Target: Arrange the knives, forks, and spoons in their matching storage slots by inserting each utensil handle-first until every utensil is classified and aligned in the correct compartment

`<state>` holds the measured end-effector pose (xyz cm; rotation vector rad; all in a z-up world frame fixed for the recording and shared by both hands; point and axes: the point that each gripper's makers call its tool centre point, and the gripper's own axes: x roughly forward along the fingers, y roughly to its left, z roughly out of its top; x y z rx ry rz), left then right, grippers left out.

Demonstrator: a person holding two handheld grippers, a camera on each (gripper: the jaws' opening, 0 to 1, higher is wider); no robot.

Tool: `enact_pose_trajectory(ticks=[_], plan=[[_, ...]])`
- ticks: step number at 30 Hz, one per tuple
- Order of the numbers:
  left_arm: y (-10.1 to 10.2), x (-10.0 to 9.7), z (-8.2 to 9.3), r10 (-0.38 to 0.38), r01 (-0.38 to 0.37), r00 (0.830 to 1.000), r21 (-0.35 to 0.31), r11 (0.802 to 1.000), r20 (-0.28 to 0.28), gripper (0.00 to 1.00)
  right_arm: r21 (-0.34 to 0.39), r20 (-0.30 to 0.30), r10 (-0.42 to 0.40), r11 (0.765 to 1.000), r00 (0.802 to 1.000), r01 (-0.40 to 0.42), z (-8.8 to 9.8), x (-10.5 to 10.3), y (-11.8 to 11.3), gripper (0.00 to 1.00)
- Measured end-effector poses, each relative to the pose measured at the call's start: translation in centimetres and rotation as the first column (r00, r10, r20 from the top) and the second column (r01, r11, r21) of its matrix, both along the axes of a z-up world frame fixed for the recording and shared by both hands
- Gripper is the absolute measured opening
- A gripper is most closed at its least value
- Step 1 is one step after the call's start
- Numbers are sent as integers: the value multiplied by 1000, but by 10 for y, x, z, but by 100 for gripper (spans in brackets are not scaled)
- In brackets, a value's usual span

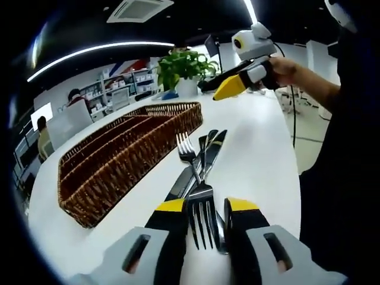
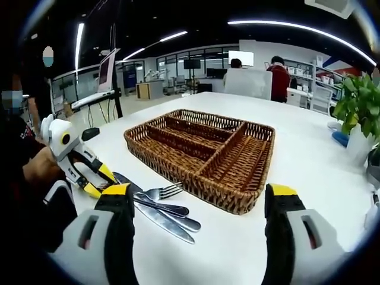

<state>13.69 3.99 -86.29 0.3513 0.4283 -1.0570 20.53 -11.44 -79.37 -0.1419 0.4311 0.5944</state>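
A pile of forks and knives (image 1: pixel 199 160) lies on the white table (image 1: pixel 255 148), to the right of a wicker tray (image 1: pixel 119 160) with long slots. My left gripper (image 1: pixel 206 205) is low over the near end of the pile. Its jaws stand a little apart on either side of a fork head (image 1: pixel 202 219) whose tines point at the camera. My right gripper (image 1: pixel 228 89) is held in a hand above the table's far end. In the right gripper view my right gripper (image 2: pixel 200 193) is wide open and holds nothing. The wicker tray (image 2: pixel 202 154) and utensils (image 2: pixel 160 208) lie ahead of it, with the left gripper (image 2: pixel 100 181) over them.
A potted plant (image 1: pixel 184 68) (image 2: pixel 359 107) stands at one end of the table, past the tray. A person in dark clothes (image 1: pixel 344 178) stands at the table edge by the utensils. Seated people and shelves are far behind.
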Motion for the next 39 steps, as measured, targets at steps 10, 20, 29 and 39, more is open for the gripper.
enact_pose_trajectory(ticks=[10, 20, 29, 39], plan=[[4, 5, -2, 12, -12, 999, 6, 1000, -48, 20, 1, -3, 3, 1000, 1000, -3, -1, -1, 1, 92], [8, 4, 1, 65, -68, 991, -23, 997, -116, 18, 4, -2, 7, 1000, 1000, -7, -2, -2, 2, 90], [10, 0, -1, 111, -121, 973, -36, 992, -203, 18, 16, 12, 4, 1000, 1000, -4, 0, -1, 2, 85], [11, -2, -3, 128, -147, 955, -52, 988, -267, 17, 27, 37, 52, 998, 998, -53, 2, -5, 11, 78]])
